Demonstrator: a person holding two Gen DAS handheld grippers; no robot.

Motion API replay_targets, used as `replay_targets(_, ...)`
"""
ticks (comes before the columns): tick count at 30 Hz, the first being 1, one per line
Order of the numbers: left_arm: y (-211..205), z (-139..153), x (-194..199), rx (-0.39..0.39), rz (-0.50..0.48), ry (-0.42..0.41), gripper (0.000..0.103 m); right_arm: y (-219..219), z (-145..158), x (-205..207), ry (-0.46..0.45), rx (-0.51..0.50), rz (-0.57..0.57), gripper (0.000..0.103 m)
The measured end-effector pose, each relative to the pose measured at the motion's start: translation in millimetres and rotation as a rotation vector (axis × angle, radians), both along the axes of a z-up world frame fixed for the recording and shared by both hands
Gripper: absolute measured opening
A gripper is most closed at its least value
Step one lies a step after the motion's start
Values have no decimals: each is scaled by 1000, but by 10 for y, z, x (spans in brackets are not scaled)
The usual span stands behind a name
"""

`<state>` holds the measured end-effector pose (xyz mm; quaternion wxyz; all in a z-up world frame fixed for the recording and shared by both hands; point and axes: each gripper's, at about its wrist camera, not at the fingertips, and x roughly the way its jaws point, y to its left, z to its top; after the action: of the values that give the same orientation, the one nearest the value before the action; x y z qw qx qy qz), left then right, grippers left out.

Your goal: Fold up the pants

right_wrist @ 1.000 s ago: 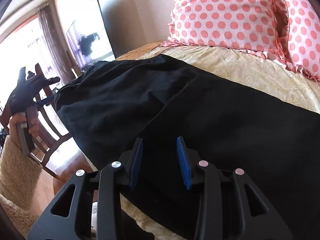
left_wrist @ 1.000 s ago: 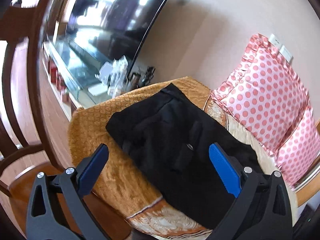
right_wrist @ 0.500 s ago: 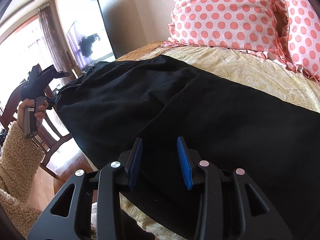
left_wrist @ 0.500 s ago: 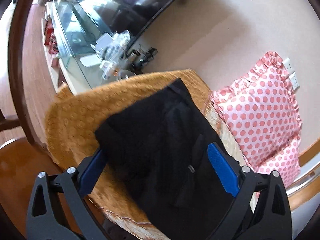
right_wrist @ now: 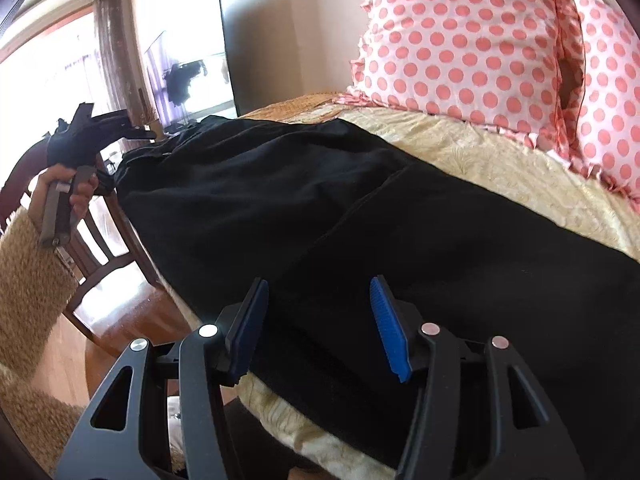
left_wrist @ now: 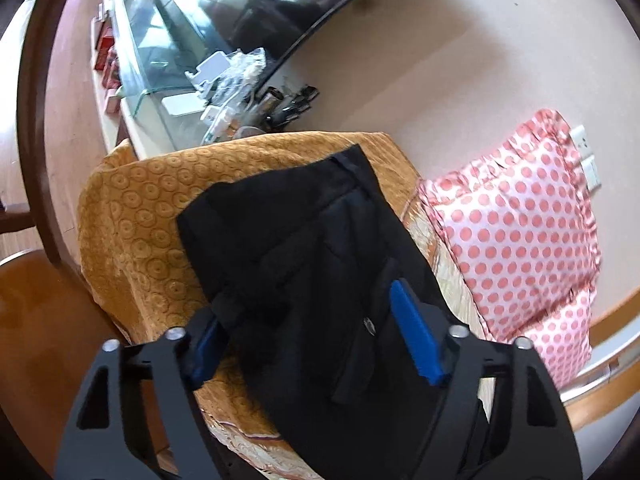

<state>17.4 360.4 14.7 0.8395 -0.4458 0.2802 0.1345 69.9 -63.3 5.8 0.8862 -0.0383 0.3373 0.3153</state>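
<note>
- My left gripper (left_wrist: 316,340) is spread wide, its blue pads straddling the waist end of the pants (left_wrist: 304,256).
- The nearer pad is partly hidden behind the waistband edge; the other pad lies over the cloth. Nothing is pinched yet.
- The pants are black and lie flat on a couch (left_wrist: 132,208) with an orange-gold cover, running away from this gripper toward the wall.
- A small button shows between the pads, just ahead of them.
- To the right of this gripper, beyond the pants, leans a pink dotted pillow (left_wrist: 516,236).
- My right gripper (right_wrist: 316,320) is also parted, less widely, and holds nothing.
- It hovers over the near edge of the pants (right_wrist: 360,208), about midway along them; I cannot tell whether the pads touch the cloth.
- Far to its left, at the waist end, my left hand (right_wrist: 70,196) is seen holding the other gripper.
- Ahead and to the right of it stands the same pillow (right_wrist: 468,44).
- My judgement: this is the start of a fold, with both tools lining up for a grasp.
- The next move likely calls for closing each gripper on the near edge, then lifting together so the cloth carries over evenly.
</note>
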Motion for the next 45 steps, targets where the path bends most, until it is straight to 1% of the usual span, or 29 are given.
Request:
replay_targets(1, -1, -7, -5, 4, 11, 10, 59, -18, 1, -22, -3, -1, 1, 55)
replay_targets(3, -16, -28, -19, 19, 35, 40, 36, -83, 5, -48, -3, 12, -9, 55)
replay_targets(6, -14, -34, -56, 26, 49, 41, 21, -195, 15, -46, 6, 41, -35, 55)
replay_targets(8, -59, 15, -67, 58, 57, 48, 17, -284, 25, -39, 12, 60, -58, 55)
replay_targets(11, -263, 182, -44, 187, 68, 80, 16, -371, 25, -32, 21, 73, -78, 55)
replay_targets(13, -438, 311, -6, 281, 62, 86, 18, -428, 16, -33, 24, 79, -89, 55)
replay_targets(14, -476, 332, 13, 302, 58, 89, 23, -452, 7, -33, 26, 82, -94, 55)
replay_targets(15, -520, 345, 57, 327, 47, 98, 29, -465, -1, -27, 28, 84, -97, 55)
replay_targets(17, -532, 320, 116, 333, 44, 122, 34, -507, -19, -20, 34, 96, -102, 55)
replay_targets(18, -507, 283, 142, 323, 51, 140, 36, -515, -21, -23, 35, 99, -103, 55)
replay_targets(21, -404, 186, 136, 273, 69, 150, 34, -545, -17, -42, 29, 103, -106, 55)
replay_targets(22, -373, 159, 123, 256, 75, 148, 29, -560, -18, -49, 28, 106, -107, 55)
replay_targets(23, -333, 141, 104, 234, 75, 129, 16, -572, -19, -52, 27, 109, -109, 55)
replay_targets(25, -302, 140, 90, 209, 62, 114, 12, -615, -19, -57, 24, 121, -119, 55)
replay_targets(26, -317, 158, 89, 212, 58, 108, 11, -631, -20, -63, 24, 125, -122, 55)
replay_targets(27, -359, 213, 90, 232, 48, 98, 10, -663, -19, -68, 24, 131, -129, 55)
replay_targets(31, -684, 550, 139, 353, -19, 33, 9, -799, -11, -89, 16, 150, -159, 55)
replay_targets(32, -758, 617, 155, 368, -34, 19, 8, -844, -8, -102, 14, 159, -169, 55)
replay_targets(33, -908, 746, 191, 396, -64, -5, 8, -887, -7, -112, 13, 166, -177, 55)
replay_targets(36, -1310, 1015, 292, 458, -144, -57, 8, -1037, -9, -144, 8, 186, -209, 55)
replay_targets(38, -1625, 1162, 363, 487, -216, -96, 8, -1146, -13, -181, 7, 197, -233, 55)
replay_targets(40, -2053, 1310, 460, 508, -316, -141, 8, -1258, -16, -226, 8, 211, -258, 55)
replay_targets(41, -2209, 1343, 492, 513, -350, -155, 8, -1303, -13, -249, 6, 218, -268, 55)
replay_targets(43, -2669, 1458, 572, 518, -455, -199, 8, -1407, -4, -316, -2, 233, -292, 55)
replay_targets(44, -2808, 1483, 591, 517, -485, -211, 8, -1454, 3, -353, -8, 238, -304, 55)
replay_targets(45, -3037, 1517, 619, 514, -538, -231, 8, -1506, 8, -394, -14, 241, -317, 55)
